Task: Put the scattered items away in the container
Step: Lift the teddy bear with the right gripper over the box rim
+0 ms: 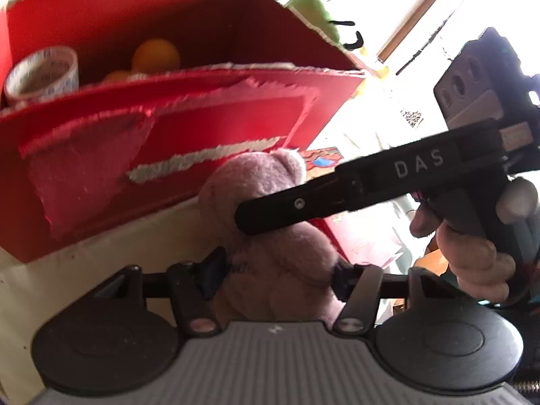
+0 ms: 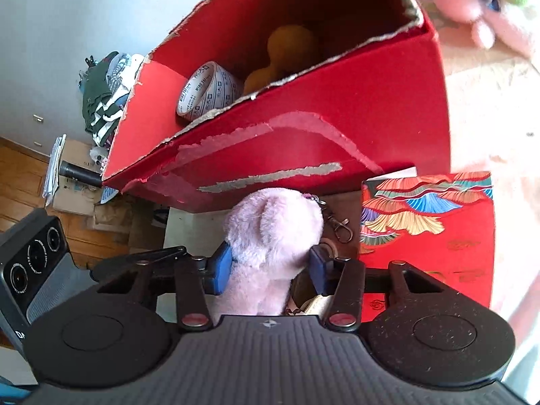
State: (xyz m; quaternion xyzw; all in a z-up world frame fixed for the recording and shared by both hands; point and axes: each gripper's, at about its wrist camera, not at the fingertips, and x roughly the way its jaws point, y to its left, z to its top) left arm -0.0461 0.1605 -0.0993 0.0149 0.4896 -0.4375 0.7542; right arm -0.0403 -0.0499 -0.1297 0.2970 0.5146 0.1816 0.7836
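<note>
Both grippers clasp the pink plush bear (image 2: 273, 233) at centre frame: right gripper (image 2: 270, 266) squeezes its head, left gripper (image 1: 276, 273) its body. Just beyond, the torn red box (image 2: 337, 108) holds a tape roll (image 2: 206, 91) and oranges (image 2: 290, 47).

Left gripper (image 1: 275, 268): fingers either side of the plush toy (image 1: 270, 236), pads (image 1: 212, 270) pressed into its pile; closed on it.
Right gripper (image 2: 270, 266): blue pads (image 2: 221, 266) clamped on the same toy from both sides; closed on it.
Right gripper, from left wrist: crossed the view at right, its finger (image 1: 303, 202) lying against the toy.
Right hand (image 1: 472, 256): wrapped round the handle, fingers curled.
</note>
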